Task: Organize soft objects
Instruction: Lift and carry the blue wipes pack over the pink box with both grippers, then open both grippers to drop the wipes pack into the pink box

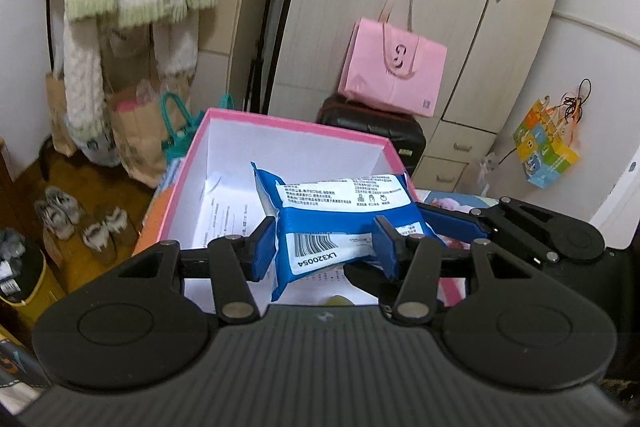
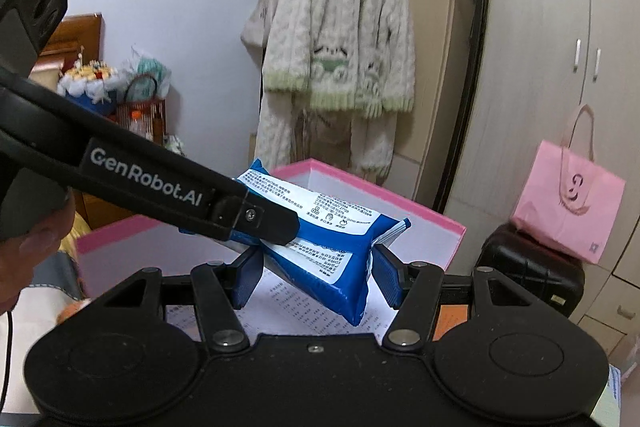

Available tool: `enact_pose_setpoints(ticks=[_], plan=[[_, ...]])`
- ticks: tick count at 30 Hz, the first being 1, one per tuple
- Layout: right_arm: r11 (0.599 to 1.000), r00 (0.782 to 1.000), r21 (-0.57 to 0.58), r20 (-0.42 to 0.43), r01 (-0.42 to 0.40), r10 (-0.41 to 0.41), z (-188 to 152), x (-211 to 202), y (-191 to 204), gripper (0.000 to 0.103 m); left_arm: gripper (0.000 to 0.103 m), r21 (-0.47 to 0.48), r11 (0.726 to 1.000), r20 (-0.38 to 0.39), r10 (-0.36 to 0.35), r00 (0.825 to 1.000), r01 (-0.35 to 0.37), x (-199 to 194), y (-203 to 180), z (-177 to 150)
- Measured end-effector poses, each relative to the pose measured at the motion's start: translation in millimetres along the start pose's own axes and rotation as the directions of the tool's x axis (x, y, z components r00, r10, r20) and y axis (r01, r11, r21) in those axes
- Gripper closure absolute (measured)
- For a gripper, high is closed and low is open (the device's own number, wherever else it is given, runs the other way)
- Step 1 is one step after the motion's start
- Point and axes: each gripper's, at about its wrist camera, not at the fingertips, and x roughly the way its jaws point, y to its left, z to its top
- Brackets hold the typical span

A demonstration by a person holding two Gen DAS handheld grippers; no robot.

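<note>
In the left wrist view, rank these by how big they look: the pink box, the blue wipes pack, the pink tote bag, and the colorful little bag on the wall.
Largest to smallest as they look:
1. pink box
2. blue wipes pack, though it is nearest the camera, so its rank against the tote is unsure
3. pink tote bag
4. colorful bag

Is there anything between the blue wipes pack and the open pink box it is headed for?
Nothing visible blocks it. The wipes pack hangs over the open pink box, pinched by the left gripper and the right gripper. Below it, only printed paper lies flat on the box floor.
</note>
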Motion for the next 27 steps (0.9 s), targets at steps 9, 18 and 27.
enact_pose_setpoints(ticks=[9,18,27], plan=[[1.000,0.992,-0.028,-0.125,0.000,-0.003,8.1,36.2,-2.3,0.037,0.054,0.003,1.000,-0.065,0.031,0.997,-0.031,28.1,8.6,2.5],[0.998,0.988,-0.066,-0.154,-0.002,-0.008,6.5,35.9,4.3,0.036,0.047,0.036,0.998,-0.044,0.052,0.998,-0.051,21.0,4.4,-0.9],[0.997,0.991,-0.077,-0.130,0.007,-0.017,12.9,6.6,9.9,0.034,0.042,0.063,0.996,-0.028,0.064,0.998,-0.062,-13.4,-5.6,-0.1]])
